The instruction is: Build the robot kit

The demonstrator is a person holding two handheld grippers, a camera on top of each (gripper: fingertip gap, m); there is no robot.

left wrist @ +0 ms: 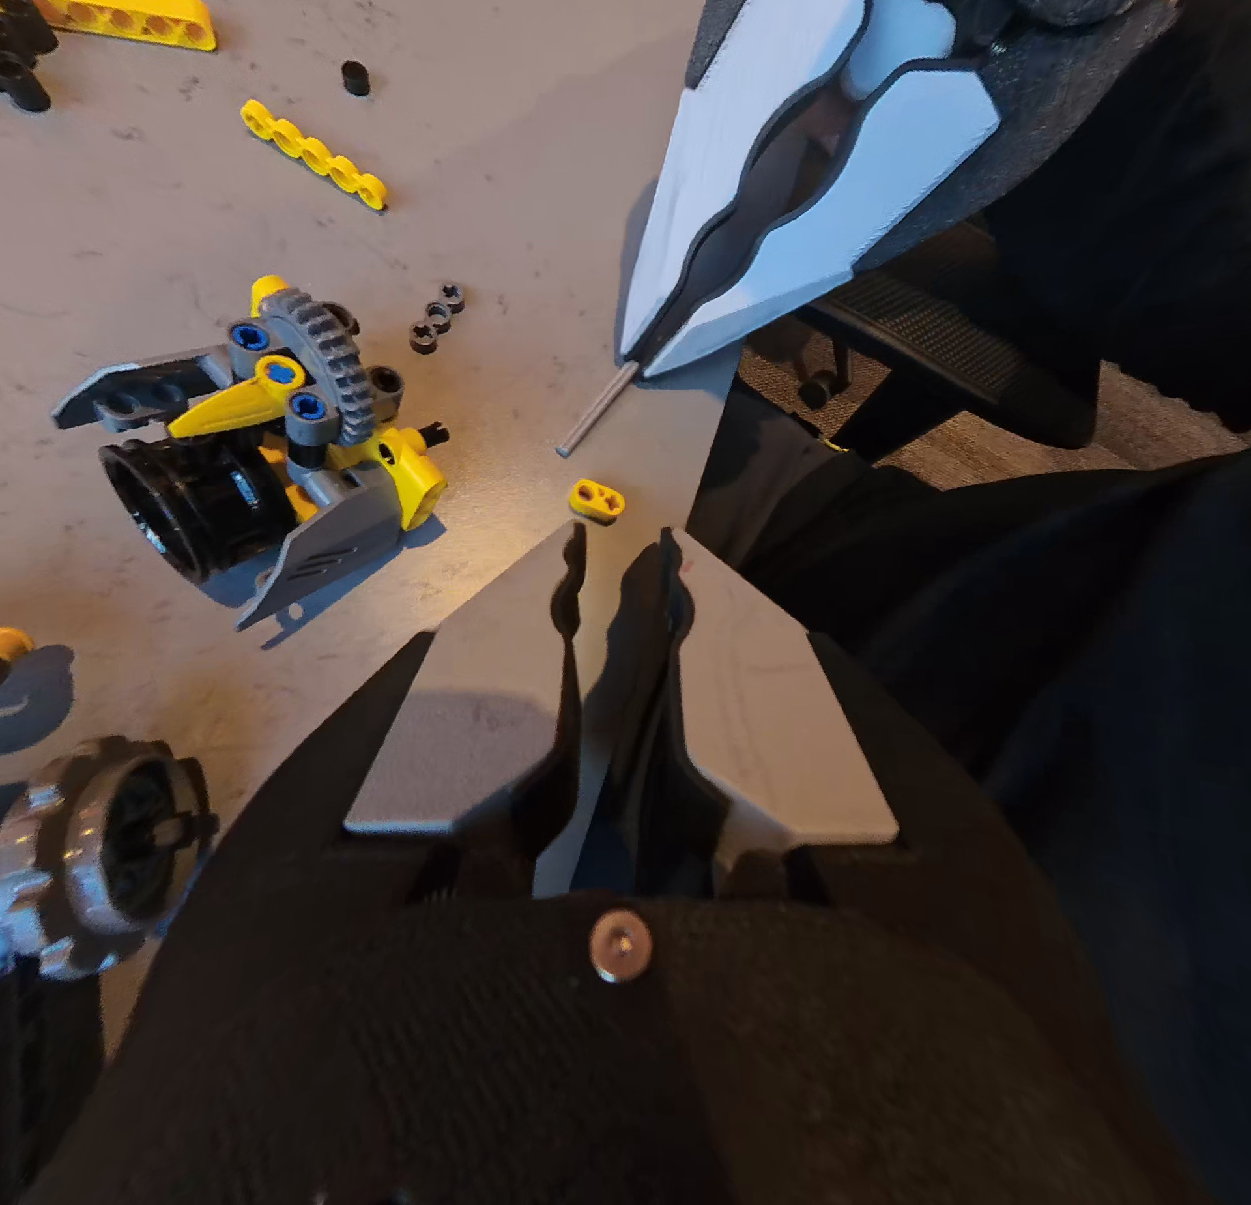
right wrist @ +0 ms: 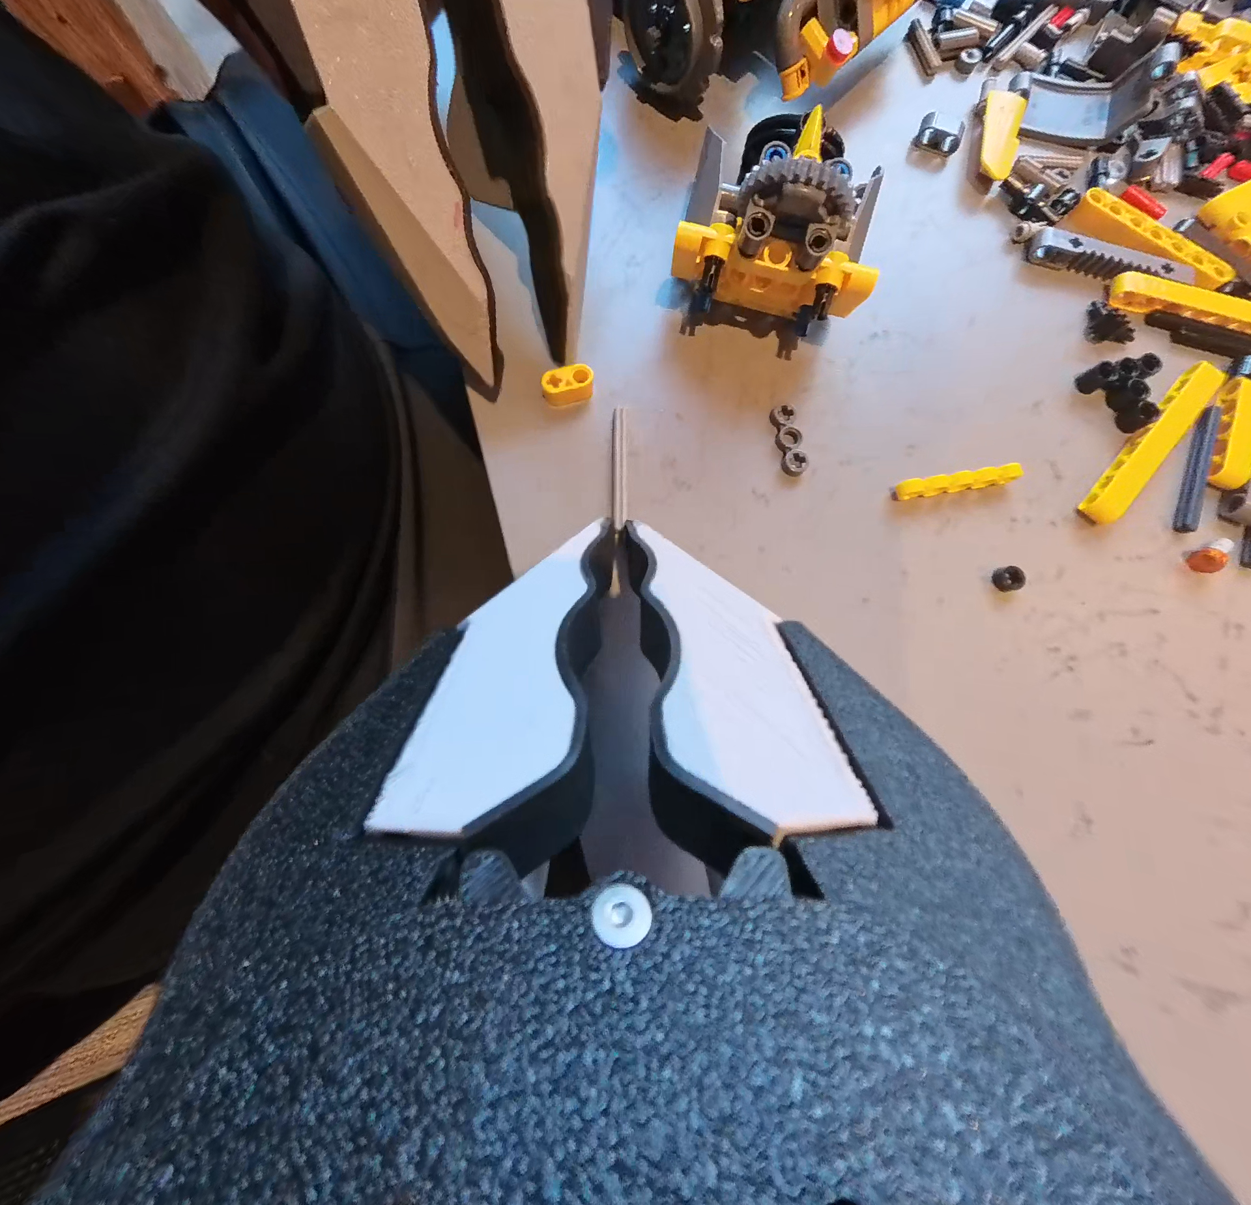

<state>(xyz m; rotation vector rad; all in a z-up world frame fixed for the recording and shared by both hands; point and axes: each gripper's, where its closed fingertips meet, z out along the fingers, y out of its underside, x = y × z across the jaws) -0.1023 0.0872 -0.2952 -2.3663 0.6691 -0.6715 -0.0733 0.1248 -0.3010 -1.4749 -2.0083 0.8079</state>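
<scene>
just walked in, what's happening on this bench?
A person works two handheld grippers over a table strewn with building-set parts. The right gripper is shut on a thin grey axle rod that sticks out past its tips. The left gripper, jaws open and empty, hovers by a small yellow two-hole connector near the table edge. A half-built yellow and grey gear assembly sits beyond, untouched.

No text, label, brand, number or sign can be read in either view; the building-toy parts, the table and the gripper bodies show no legible writing.
</scene>
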